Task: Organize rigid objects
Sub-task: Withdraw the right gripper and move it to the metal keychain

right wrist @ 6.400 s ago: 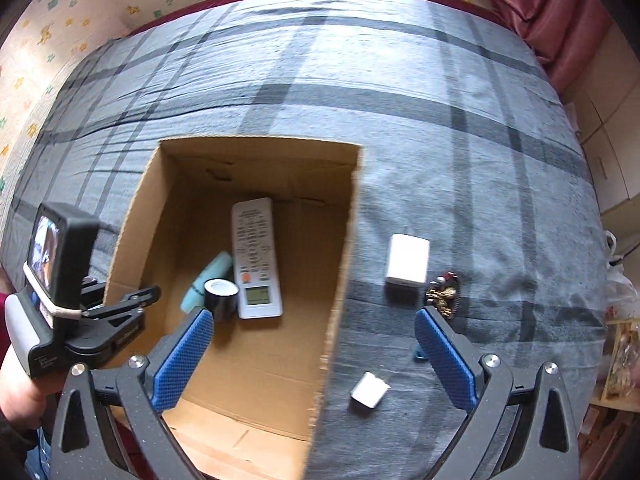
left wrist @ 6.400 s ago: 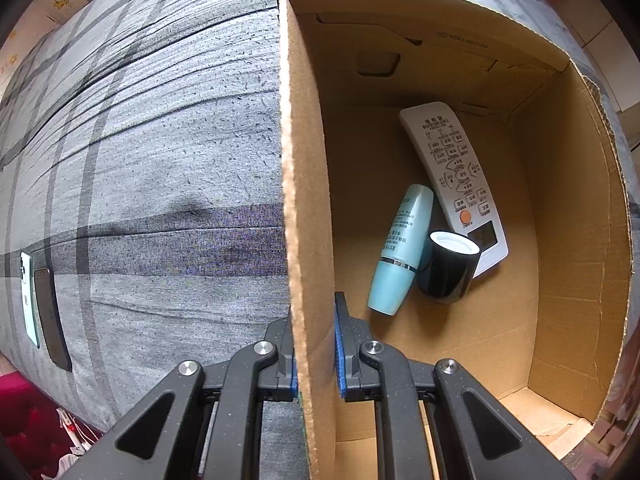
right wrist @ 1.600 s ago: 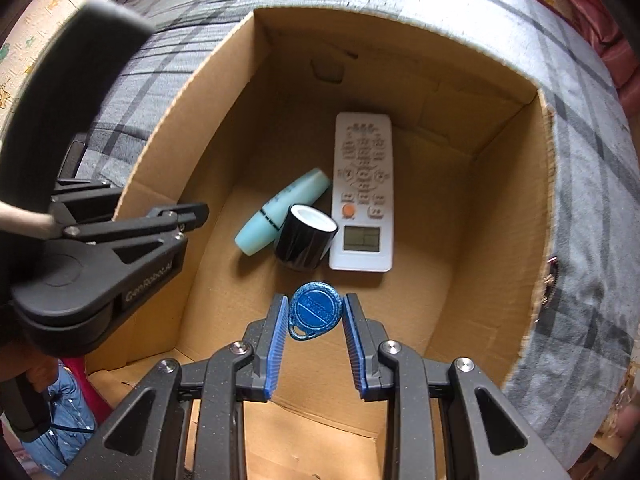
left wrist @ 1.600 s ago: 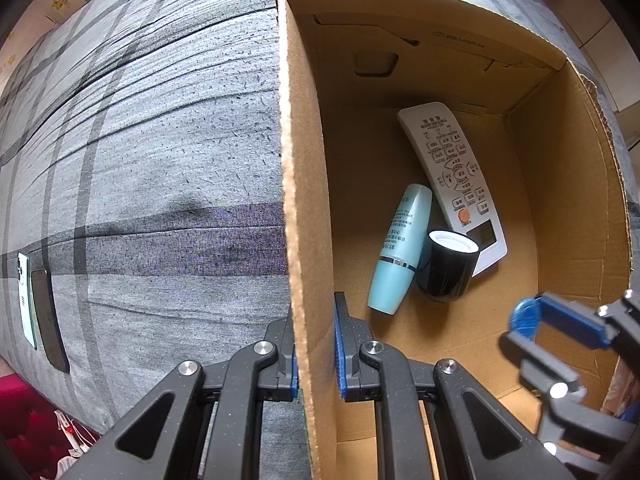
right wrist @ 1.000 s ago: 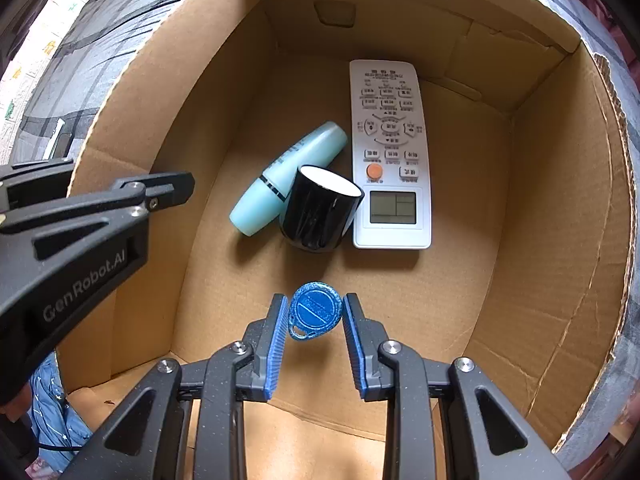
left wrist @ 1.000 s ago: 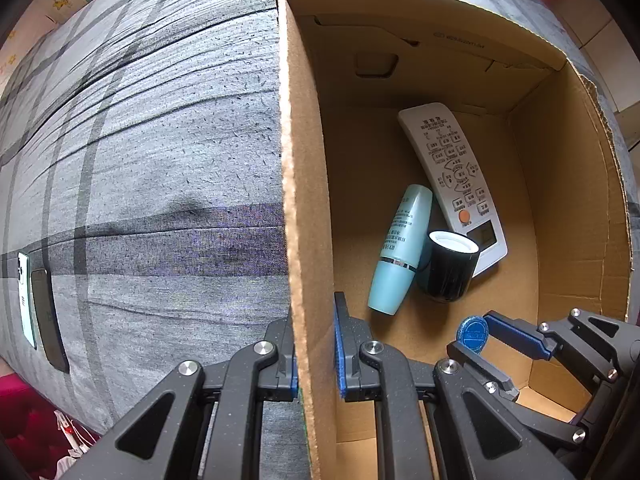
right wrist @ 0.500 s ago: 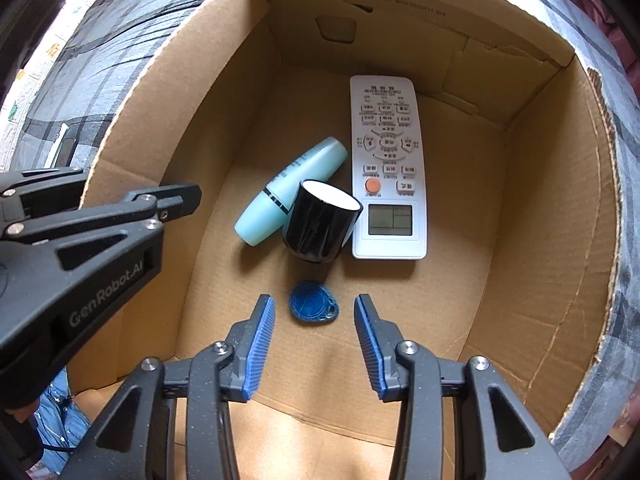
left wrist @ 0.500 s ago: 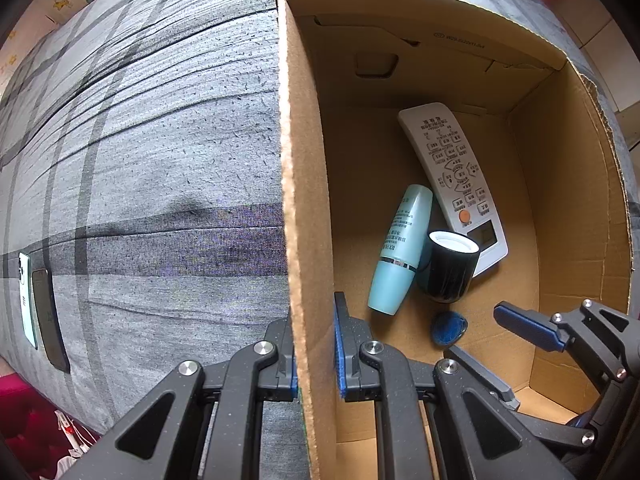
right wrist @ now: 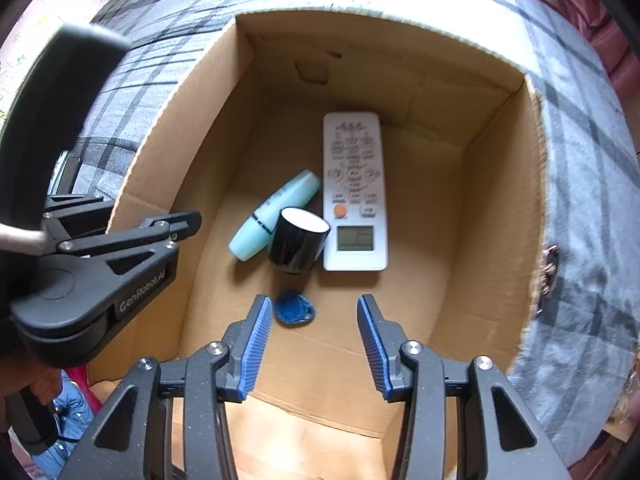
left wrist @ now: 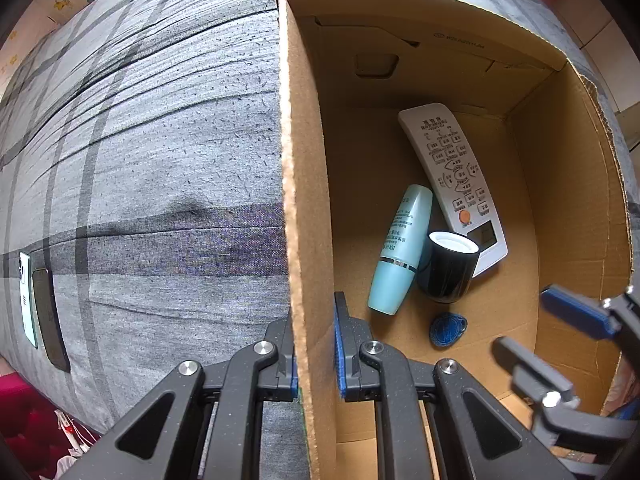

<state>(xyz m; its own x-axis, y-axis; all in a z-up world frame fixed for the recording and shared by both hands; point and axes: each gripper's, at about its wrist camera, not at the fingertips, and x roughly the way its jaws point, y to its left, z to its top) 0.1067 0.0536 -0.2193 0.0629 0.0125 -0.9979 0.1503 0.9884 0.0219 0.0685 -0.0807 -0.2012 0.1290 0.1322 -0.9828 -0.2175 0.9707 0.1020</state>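
Right gripper (right wrist: 311, 334) spread wide, empty, hovering above box floor. Blue key fob (right wrist: 294, 313) flat on the cardboard just below the black cap (right wrist: 298, 245). Looks light, stiff, thin: best pinched across its flat faces or edges. Left gripper (left wrist: 315, 354) clamped on cardboard box (left wrist: 306, 216) wall. Versus 1.0 s ago: fob was pinched between the right gripper's pads, now released; gripper pulled back.

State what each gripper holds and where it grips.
The left gripper is clamped on the cardboard box, at its left wall's top edge. The right gripper is open, holding nothing.
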